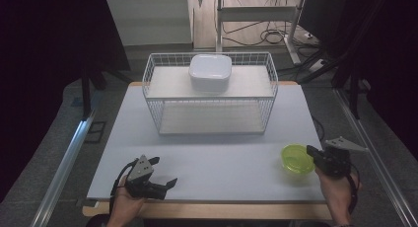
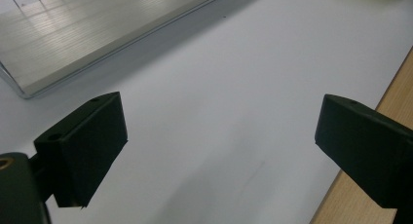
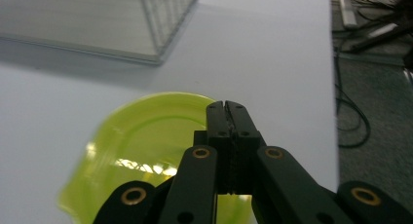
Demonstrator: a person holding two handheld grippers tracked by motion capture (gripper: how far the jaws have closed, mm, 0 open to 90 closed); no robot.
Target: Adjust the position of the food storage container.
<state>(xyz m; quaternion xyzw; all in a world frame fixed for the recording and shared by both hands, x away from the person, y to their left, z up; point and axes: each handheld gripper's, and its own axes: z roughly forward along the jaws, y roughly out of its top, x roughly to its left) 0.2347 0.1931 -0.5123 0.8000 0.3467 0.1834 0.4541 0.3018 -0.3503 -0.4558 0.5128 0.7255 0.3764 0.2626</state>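
Left gripper (image 1: 164, 170) low at the table's (image 1: 222, 158) near left, jaws spread wide and empty; right gripper (image 3: 226, 105) at the near right, jaws pressed together on the rim of a green bowl (image 3: 146, 151); white box (image 1: 210, 72) atop the wire rack (image 1: 268, 96).

Lab setting, black curtains (image 1: 44, 64), floor cables (image 1: 268, 35), metal frame legs (image 1: 218, 19)

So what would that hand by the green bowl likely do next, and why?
Probably lift the green bowl a little off the table. The right gripper looks shut on its rim, and the left gripper rests open and idle.
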